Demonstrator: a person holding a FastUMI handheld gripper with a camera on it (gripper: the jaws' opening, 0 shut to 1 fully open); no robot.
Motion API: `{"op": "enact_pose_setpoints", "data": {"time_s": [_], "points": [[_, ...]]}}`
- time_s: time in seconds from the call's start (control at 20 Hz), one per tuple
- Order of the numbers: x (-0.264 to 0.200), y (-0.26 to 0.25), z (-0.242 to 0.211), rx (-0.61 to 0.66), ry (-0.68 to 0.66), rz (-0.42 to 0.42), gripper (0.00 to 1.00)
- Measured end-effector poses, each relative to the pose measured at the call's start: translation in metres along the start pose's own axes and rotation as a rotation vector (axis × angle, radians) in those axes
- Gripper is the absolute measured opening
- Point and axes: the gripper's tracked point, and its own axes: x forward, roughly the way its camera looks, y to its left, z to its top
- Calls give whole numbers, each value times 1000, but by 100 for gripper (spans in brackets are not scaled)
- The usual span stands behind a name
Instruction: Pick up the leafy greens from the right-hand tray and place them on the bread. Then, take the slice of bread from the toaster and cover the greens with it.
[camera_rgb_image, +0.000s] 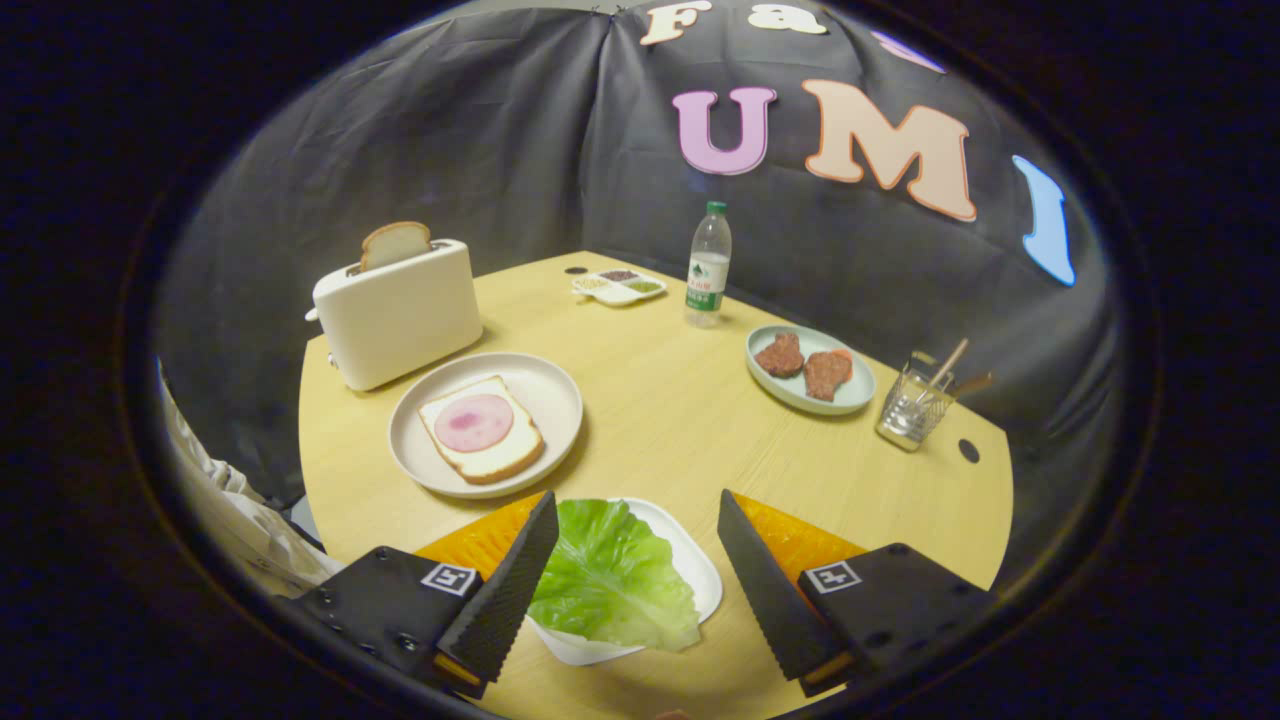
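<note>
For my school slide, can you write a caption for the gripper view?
Open gripper poised over the lettuce on its tray, bread on a plate beyond.

One finger (505, 590) covers the near edge of the lettuce leaf's (615, 580) small white tray (700, 570). Beyond that tray, the toaster (400, 315) hides the bread slice's (395, 243) lower part, and the divided dish's (618, 288) contents, perhaps seasonings, are too small to tell.

Black cloth wall (480, 150) behind light wooden table (680, 420); dim light.
</note>
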Motion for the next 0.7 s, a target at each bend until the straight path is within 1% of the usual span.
{"op": "enact_pose_setpoints", "data": {"time_s": [0.2, 0.35, 0.7], "points": [[12, 5, -36, 36, 85, 24, 100], [19, 8, -54, 61, 135, 40, 100], [32, 12, -75, 111, 194, 53, 100]]}}
